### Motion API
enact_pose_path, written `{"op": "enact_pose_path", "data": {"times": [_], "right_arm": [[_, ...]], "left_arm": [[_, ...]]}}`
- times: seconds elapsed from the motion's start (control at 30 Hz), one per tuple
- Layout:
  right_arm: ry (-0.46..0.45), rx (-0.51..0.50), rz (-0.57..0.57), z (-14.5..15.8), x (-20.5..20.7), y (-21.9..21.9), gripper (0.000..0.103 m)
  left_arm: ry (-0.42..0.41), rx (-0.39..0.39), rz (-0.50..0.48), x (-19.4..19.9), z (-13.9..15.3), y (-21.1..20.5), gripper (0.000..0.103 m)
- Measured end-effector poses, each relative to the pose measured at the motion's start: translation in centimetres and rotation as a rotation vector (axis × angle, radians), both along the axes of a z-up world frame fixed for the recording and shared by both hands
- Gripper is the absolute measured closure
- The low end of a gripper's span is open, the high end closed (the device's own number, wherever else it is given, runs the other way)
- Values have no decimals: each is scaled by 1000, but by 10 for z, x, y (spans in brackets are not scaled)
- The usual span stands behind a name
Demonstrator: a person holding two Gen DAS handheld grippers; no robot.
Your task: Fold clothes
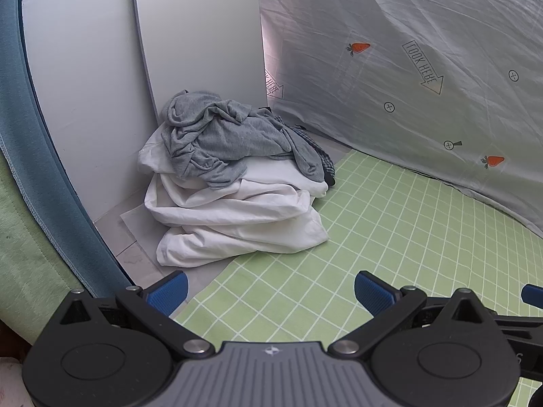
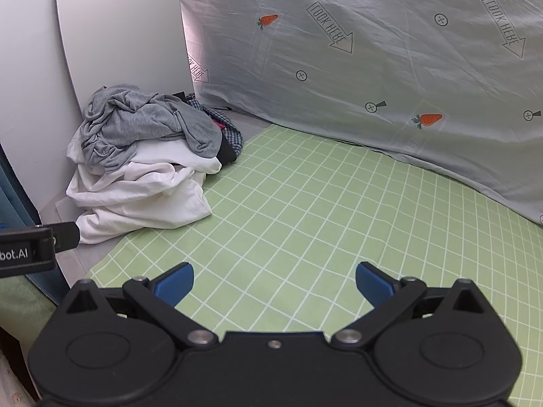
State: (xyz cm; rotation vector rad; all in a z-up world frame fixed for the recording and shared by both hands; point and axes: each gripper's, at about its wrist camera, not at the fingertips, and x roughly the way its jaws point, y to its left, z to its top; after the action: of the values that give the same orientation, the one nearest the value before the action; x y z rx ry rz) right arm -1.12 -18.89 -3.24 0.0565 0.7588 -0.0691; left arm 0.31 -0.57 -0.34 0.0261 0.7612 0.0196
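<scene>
left tool (image 1: 269,291) hangs low over the green grid sheet (image 1: 373,237), jaws spread wide, nothing between the blue pads (image 1: 169,291). right tool (image 2: 275,283) same deal: wide apart, empty, over the sheet a bit further right. a sliver of the left tool's body pokes into the right view at the left edge, so they sit side by side, near each other.

out from there, the clothes pile (image 1: 234,183) sits ahead and to the left of both, pushed into the corner where the white board (image 1: 200,34) leans on the wall. pile is partly on the sheet's edge, partly on bare surface (image 1: 135,257). bottom layers are white cloth (image 1: 237,224), bunched in loose horizontal folds; on top a crumpled grey top (image 1: 217,135); behind it a dark checked item (image 2: 232,139), mostly hidden. can't tell how many pieces in all.

key relation imo: pile is nearer the left tool, nearly straight ahead of it and slightly left, while from the right one it's well off to the left. grey top is uppermost and free, so prob the first pick. no clear long axis, it's just a wad. big open stretch of sheet to the right looks like the spot to spread it.

backdrop is a grey printed sheet (image 2: 373,68) w/ carrots and arrows.
</scene>
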Motion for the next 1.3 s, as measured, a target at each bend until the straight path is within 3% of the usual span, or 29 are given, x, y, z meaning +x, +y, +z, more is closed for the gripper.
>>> {"op": "enact_pose_path", "data": {"times": [1.3], "right_arm": [[41,11,-29,-13,19,-6,0]], "left_arm": [[50,1,-11,24,-12,-2,0]]}}
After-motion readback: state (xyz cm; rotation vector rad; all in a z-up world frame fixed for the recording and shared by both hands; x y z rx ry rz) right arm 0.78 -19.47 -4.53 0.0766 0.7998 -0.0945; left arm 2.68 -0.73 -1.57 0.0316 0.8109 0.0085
